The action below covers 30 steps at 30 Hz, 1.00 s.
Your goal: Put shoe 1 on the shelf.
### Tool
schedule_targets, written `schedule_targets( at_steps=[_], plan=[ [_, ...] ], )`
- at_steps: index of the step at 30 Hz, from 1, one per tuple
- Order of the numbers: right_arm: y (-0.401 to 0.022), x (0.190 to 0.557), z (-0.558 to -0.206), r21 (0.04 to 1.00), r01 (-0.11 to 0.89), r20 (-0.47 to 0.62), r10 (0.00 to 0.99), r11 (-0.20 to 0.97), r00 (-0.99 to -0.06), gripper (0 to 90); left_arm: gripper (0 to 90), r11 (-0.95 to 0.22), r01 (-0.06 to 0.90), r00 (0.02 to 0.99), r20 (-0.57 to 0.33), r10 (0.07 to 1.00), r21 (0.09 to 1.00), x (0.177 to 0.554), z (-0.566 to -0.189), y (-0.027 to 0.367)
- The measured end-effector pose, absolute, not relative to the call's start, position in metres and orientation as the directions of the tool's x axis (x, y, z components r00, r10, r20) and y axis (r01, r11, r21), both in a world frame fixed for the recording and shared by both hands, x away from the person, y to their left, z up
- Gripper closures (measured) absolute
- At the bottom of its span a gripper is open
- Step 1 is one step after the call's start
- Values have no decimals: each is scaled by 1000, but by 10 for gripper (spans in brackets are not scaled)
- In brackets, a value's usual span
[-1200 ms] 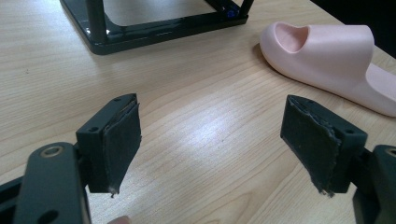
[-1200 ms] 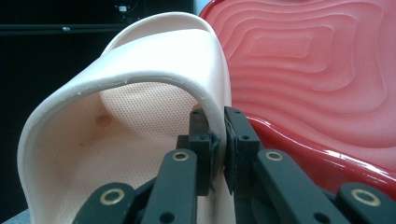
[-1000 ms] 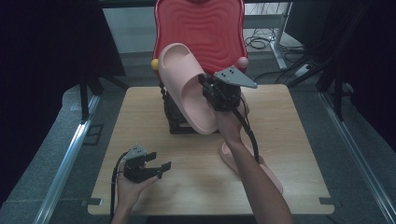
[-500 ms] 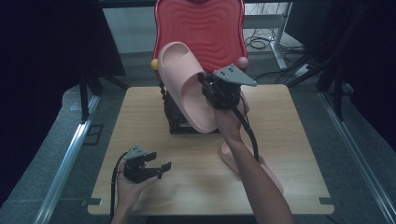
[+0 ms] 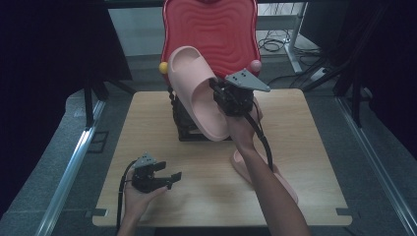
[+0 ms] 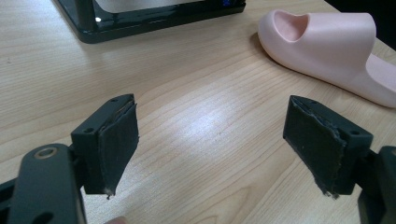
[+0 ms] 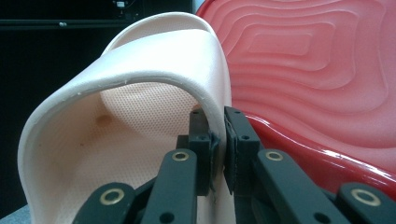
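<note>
My right tool [image 5: 222, 94] is raised above the far middle of the desk [image 5: 305, 196], and its jaws are pinched tight on the edge of a pink slipper [image 5: 199, 93]. In the right gripper view the two black jaws meet on the thin side wall of the slipper's strap [image 7: 140, 60], with only that wall between the pads. The slipper hangs tilted, toe end high and toward the far edge, heel end low, over a black stand [image 5: 183, 123] that sits near the far middle of the desk. I cannot tell whether the slipper's lower end touches the stand or just hangs in front of it. Behind the slipper, beyond the far edge, rises a red ridged panel [image 5: 216, 34] with a yellow knob [image 5: 163, 68] at its left and a pink knob [image 5: 255, 65] at its right.

My left tool [image 5: 169, 178] sits low near the near-left corner of the desk, held in my left hand [image 5: 140, 191]. Its jaws stand wide apart with nothing between them; in the left gripper view bare wood shows in the gap, and both pads [image 6: 119, 140] look worn at the edges.

A second pink slipper [image 6: 327, 46] lies flat on the desk toward the near-right part, partly covered by my right forearm [image 5: 268, 196] in the high view. In the left gripper view its opening faces my left tool, well apart from the jaws, and the base of the black stand [image 6: 159, 18] lies farther off.
</note>
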State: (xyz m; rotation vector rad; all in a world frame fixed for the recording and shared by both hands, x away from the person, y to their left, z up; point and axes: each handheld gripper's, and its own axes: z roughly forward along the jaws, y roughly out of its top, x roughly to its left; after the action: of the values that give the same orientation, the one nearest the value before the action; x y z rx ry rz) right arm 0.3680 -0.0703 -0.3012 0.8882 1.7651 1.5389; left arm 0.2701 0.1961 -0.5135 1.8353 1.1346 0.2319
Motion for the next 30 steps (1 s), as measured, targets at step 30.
schedule_targets(
  at_steps=[30],
  plan=[
    [-58, 373, -302, 989, 89, -44, 815, 116, -577, 827, 178, -131, 613, 553, -305, 775, 779, 271, -515, 196]
  ],
)
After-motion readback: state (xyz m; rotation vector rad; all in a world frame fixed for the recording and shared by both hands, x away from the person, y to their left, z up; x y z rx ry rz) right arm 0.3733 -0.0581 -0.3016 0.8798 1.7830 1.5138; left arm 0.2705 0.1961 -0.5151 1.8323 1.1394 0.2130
